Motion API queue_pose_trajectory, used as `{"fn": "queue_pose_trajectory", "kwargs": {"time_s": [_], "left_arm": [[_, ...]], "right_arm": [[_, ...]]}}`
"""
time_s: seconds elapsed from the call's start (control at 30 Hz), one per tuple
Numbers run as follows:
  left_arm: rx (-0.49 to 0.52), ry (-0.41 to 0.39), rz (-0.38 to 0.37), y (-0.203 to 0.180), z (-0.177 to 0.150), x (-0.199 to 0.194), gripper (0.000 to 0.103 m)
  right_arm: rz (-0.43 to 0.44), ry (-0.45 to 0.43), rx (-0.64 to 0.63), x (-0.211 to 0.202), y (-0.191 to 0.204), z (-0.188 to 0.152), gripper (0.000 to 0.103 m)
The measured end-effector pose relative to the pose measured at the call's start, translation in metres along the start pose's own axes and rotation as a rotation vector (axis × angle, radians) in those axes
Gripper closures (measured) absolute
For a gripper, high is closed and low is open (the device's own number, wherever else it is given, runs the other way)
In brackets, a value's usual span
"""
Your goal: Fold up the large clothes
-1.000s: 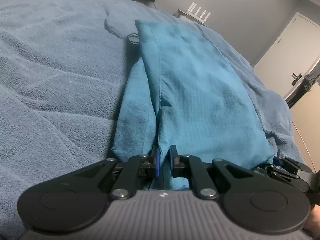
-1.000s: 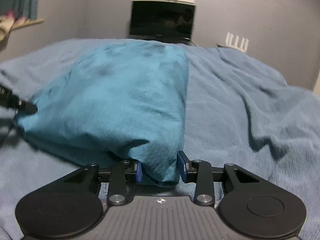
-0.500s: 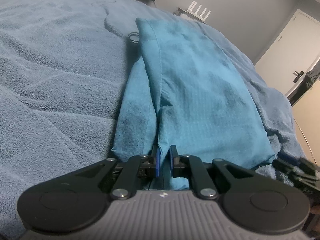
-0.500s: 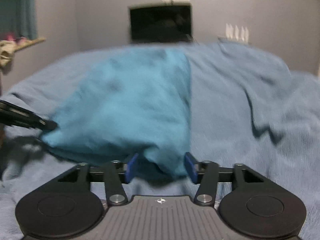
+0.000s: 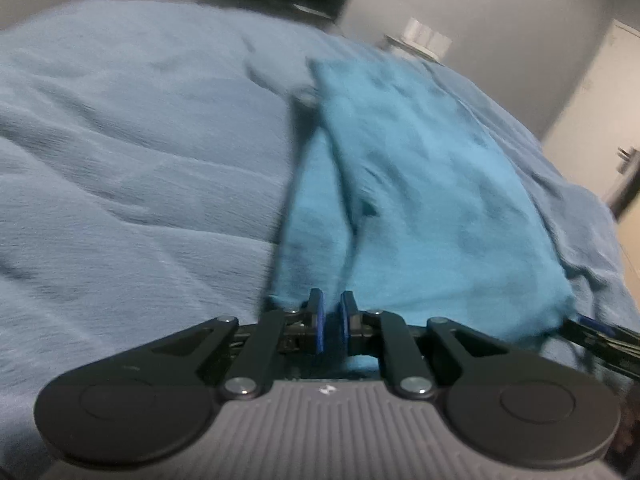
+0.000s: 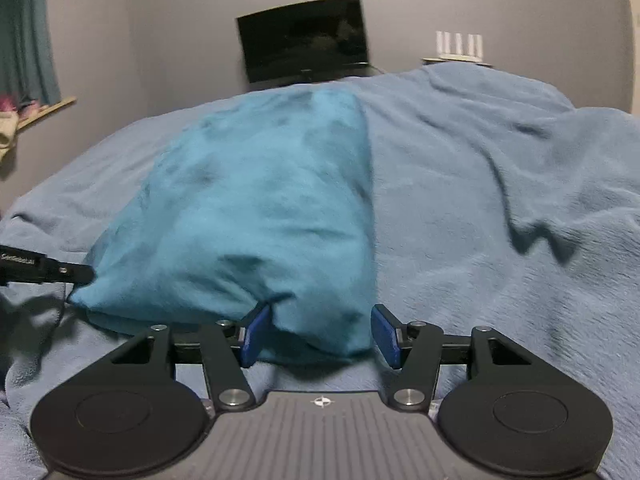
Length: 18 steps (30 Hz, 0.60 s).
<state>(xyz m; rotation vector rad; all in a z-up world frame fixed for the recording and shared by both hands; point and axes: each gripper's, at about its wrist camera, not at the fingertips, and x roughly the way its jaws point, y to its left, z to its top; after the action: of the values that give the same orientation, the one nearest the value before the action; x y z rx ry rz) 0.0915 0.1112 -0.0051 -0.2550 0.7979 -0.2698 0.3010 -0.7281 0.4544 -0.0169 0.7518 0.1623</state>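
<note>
At the bottom of the right wrist view, the right gripper (image 6: 318, 334) now has its blue pads wide apart. One second ago they were clamped on the near corner of the teal garment (image 6: 256, 208); now this corner lies loose between them, and the pads do not press it. The figures say the widening has already stopped.

At the bottom of the left wrist view, the left gripper (image 5: 331, 322) stays nearly together, and a thin edge of the teal garment (image 5: 420, 200) is pinched between its pads, the same as before. This view is more blurred than the earlier one.

The garment lies folded in a long shape on the light blue blanket (image 6: 500, 200), which covers the bed. It goes from the grippers toward the middle of both frames. Its surface is a little wrinkled, and a seam runs along its left part in the left wrist view.

At the left edge of the right wrist view, the tip of the left gripper touches the other near corner of the garment.

Farther, at the top centre, a dark screen (image 6: 304, 46) stands against the grey wall, with a white router (image 6: 459, 46) to its right. A white door (image 5: 600, 120) is at the right edge of the left wrist view.
</note>
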Motion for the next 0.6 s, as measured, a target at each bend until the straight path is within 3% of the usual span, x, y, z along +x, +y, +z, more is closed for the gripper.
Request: {"fn": "queue_pose_trajectory", "kwargs": {"time_s": [0.07,0.13,0.17,0.2,0.27,0.37,0.47,0.6], "left_arm": [[-0.031,-0.039,0.030,0.003,-0.004,-0.013,0.094],[-0.064,-0.075,0.021,0.003,-0.011,-0.029,0.085],[-0.070,-0.090,0.014,0.001,-0.016,-0.037,0.068],[-0.070,-0.105,0.014,-0.004,-0.022,-0.045,0.043],[-0.037,-0.144,0.030,-0.016,-0.036,-0.060,0.026],[0.065,-0.149,0.046,-0.042,-0.053,-0.074,0.022],[0.129,-0.159,0.063,-0.064,-0.069,-0.080,0.005],[0.178,-0.142,0.064,-0.083,-0.078,-0.071,0.003]], "right_arm": [[0.000,-0.010,0.019,-0.010,-0.003,0.001,0.045],[-0.005,-0.023,0.018,-0.020,-0.002,-0.001,0.043],[-0.005,-0.023,0.010,-0.024,-0.001,-0.003,0.041],[-0.003,-0.022,0.004,-0.027,-0.001,-0.004,0.039],[0.004,-0.012,-0.007,-0.034,0.004,-0.010,0.035],[0.021,0.002,-0.030,-0.047,0.016,-0.020,0.030],[0.037,0.002,-0.060,-0.060,0.027,-0.026,0.023],[0.053,0.023,-0.052,-0.074,0.035,-0.036,0.008]]}}
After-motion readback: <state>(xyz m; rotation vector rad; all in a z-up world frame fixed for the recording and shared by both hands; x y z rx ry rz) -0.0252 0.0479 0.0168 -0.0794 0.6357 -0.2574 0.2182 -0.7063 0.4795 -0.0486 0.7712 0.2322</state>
